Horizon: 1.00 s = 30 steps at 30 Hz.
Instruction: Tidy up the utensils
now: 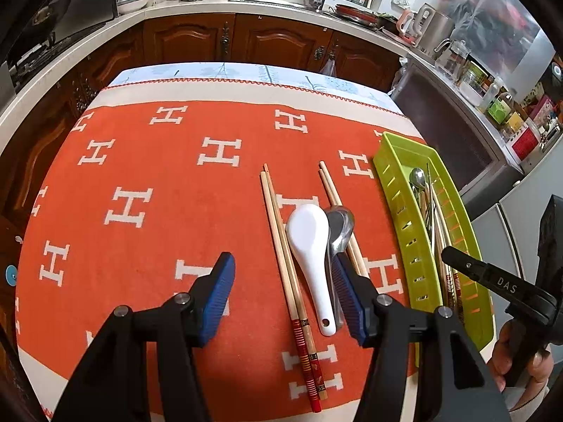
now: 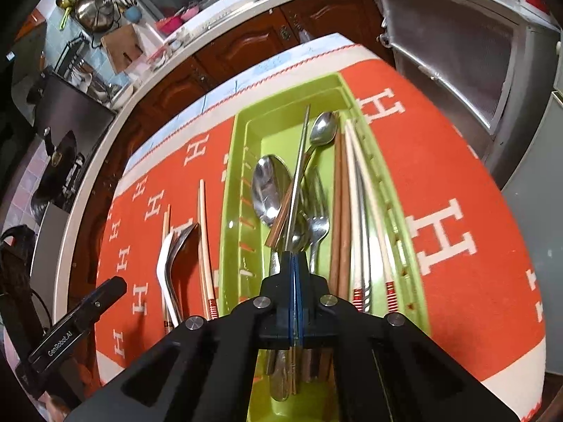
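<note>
My left gripper [image 1: 281,256] is open low over the orange cloth. Between its fingers lie a white ceramic spoon [image 1: 309,239] and a pair of red-ended wooden chopsticks [image 1: 281,246]. Its right finger covers the handle of a metal spoon [image 1: 339,225], under which a second chopstick pair [image 1: 330,186] lies. My right gripper [image 2: 295,256] is inside the green tray [image 2: 232,190], shut on the near end of a thin metal chopstick [image 2: 301,161]. That chopstick slants over a large spoon [image 2: 271,186]. A small spoon [image 2: 323,128], a fork [image 2: 318,225], brown chopsticks [image 2: 341,193] and white chopsticks [image 2: 355,176] also lie in the tray.
The green tray [image 1: 397,197] stands along the table's right side, near the edge. A hand [image 1: 510,362] holds the right gripper's handle there. Kitchen counters and dark wooden cabinets [image 1: 274,42] run behind the table, and a fridge [image 2: 457,52] stands to the right.
</note>
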Each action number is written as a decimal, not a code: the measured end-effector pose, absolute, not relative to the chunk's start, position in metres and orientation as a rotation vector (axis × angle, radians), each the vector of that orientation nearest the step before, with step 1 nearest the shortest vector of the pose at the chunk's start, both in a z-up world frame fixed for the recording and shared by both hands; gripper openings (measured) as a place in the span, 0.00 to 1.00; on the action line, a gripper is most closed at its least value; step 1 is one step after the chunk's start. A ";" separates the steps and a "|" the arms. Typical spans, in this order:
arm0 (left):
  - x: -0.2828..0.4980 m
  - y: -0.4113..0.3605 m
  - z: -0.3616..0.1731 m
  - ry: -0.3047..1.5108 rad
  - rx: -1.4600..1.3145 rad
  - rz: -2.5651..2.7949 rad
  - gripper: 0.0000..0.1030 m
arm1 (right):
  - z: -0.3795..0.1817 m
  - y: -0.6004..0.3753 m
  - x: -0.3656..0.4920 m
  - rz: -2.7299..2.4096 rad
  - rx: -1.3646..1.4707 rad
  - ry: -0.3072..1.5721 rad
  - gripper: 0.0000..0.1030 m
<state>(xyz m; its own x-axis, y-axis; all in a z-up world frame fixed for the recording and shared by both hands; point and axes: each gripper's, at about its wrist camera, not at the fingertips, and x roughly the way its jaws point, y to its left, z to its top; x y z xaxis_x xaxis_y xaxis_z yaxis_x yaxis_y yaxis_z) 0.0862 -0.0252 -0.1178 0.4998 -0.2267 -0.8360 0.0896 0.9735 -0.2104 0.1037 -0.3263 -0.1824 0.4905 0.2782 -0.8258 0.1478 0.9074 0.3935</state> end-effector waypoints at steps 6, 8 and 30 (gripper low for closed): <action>0.086 -0.023 -0.118 1.032 -0.151 -0.186 0.54 | -0.190 -0.317 0.110 0.074 0.436 1.083 0.04; 0.086 -0.022 -0.119 1.032 -0.151 -0.184 0.54 | -0.192 -0.315 0.114 0.061 0.416 1.084 0.06; 0.088 -0.019 -0.122 1.046 -0.154 -0.179 0.54 | -0.194 -0.318 0.114 0.038 0.439 1.050 0.05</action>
